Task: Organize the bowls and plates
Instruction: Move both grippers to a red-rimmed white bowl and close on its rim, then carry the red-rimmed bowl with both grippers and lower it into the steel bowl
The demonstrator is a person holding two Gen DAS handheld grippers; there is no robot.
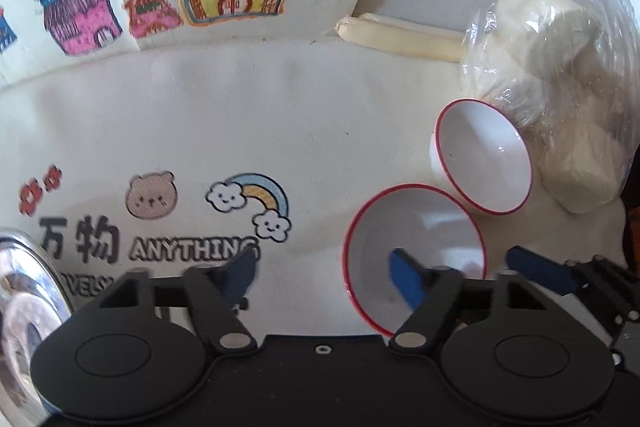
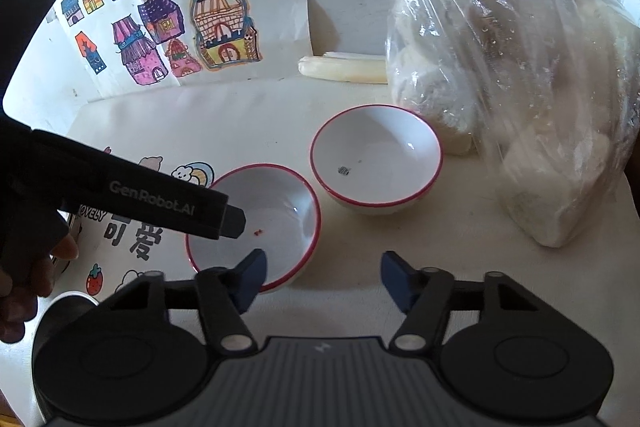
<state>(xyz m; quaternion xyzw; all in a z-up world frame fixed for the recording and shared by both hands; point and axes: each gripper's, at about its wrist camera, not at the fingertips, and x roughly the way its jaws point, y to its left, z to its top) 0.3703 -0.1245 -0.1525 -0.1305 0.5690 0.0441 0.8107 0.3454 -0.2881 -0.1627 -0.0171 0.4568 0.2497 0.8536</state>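
Near bowl (image 2: 256,223) and far bowl (image 2: 376,159) sit almost rim to rim toward the table's (image 1: 280,131) right edge, far one touching the plastic bag (image 2: 520,99); left gripper (image 1: 324,275) jaws apart, one finger over the near bowl's hollow, nothing clamped; right gripper (image 2: 322,279) apart, empty, near bowl's rim just beside its left finger; risk: both closing on one bowl, knocking it into its neighbour; thin rim may slip.
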